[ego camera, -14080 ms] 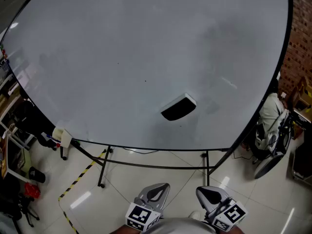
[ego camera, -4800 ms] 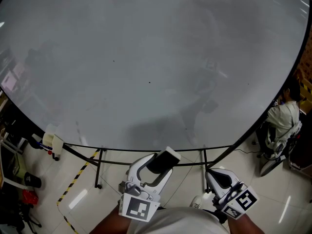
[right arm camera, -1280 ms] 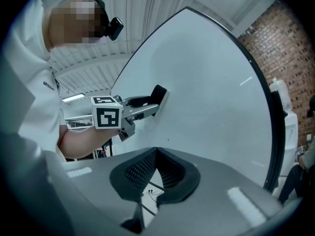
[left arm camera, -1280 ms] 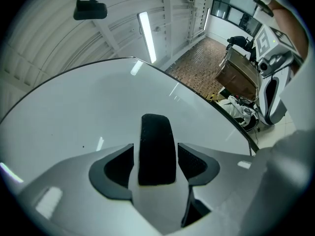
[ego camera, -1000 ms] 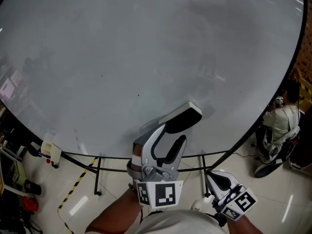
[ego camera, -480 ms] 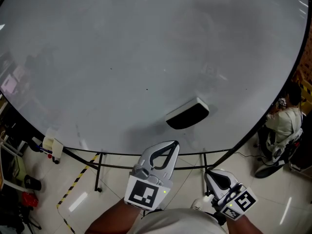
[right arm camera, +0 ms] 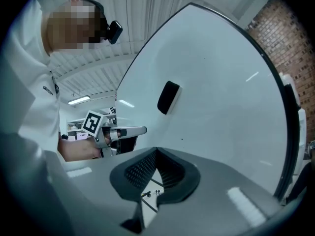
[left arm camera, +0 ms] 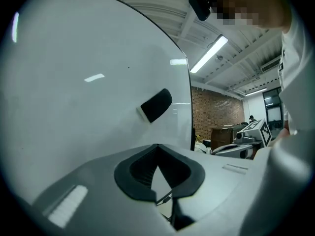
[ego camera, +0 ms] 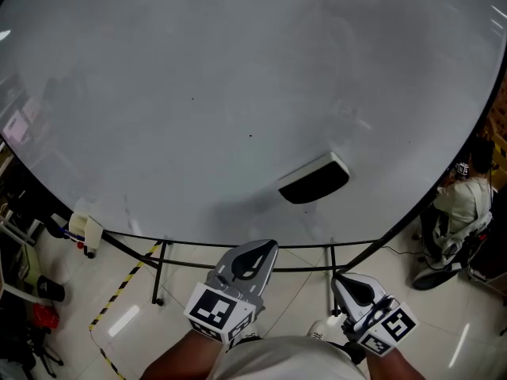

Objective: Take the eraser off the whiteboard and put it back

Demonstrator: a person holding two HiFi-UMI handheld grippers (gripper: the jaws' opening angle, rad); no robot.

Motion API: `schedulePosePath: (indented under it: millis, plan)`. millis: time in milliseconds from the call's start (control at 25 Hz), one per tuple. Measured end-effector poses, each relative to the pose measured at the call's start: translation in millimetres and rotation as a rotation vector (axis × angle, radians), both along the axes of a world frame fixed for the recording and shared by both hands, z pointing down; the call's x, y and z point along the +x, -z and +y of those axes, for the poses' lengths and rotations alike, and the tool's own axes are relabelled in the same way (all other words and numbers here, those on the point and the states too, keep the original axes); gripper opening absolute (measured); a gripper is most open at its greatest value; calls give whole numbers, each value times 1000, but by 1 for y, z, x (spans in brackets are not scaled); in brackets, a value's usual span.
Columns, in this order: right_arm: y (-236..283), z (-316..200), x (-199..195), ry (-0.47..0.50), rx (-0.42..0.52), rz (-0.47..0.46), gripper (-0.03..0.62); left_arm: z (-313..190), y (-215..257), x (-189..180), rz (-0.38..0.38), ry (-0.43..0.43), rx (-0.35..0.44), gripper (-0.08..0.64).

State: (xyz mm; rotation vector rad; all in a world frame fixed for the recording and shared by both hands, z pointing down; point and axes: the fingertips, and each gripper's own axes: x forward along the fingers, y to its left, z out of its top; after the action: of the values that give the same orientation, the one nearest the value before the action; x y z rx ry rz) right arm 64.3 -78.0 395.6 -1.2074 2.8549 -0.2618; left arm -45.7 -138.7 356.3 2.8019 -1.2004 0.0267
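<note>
The eraser (ego camera: 314, 179), black with a white back, sticks to the whiteboard (ego camera: 198, 77) low and right of the middle. It also shows as a dark block in the left gripper view (left arm camera: 156, 104) and the right gripper view (right arm camera: 168, 97). My left gripper (ego camera: 267, 248) is shut and empty, held low in front of the board, below and left of the eraser, apart from it. My right gripper (ego camera: 341, 283) is shut too, near my body at the lower right, with nothing in it.
The board stands on a black metal frame (ego camera: 166, 271) over a tiled floor with yellow-black tape (ego camera: 119, 295). A small white holder (ego camera: 83, 229) hangs at the board's lower left. A seated person (ego camera: 455, 204) and chair are at the right edge.
My left gripper has let go of the eraser, which stays on the board, then shut, rolled and dropped back toward my body. The right gripper has stayed put.
</note>
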Motion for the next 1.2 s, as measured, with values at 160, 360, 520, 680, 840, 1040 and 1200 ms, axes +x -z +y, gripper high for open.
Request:
schedulePosePath:
  millis: [160, 360, 520, 680, 840, 1040, 1200]
  plan:
    - [1, -2, -3, 3, 6, -1, 2, 7, 2, -6, 0, -8, 8, 15]
    - [4, -2, -6, 7, 12, -4, 2, 18, 5, -9, -21, -28, 41, 15]
    - [4, 1, -10, 25, 12, 1, 2, 28, -2, -13, -53, -28, 52, 15]
    - [5, 3, -14, 45, 12, 9, 2, 35, -16, -21, -69, -8, 24, 15]
    - [3, 3, -16, 55, 10, 18, 2, 39, -27, -30, -63, 17, -13, 15]
    - [1, 4, -15, 61, 12, 40, 2, 44, -38, -38, -104, 28, -9, 15]
    - [0, 4, -15, 61, 17, 53, 2, 47, -39, -41, -158, 25, 38, 15]
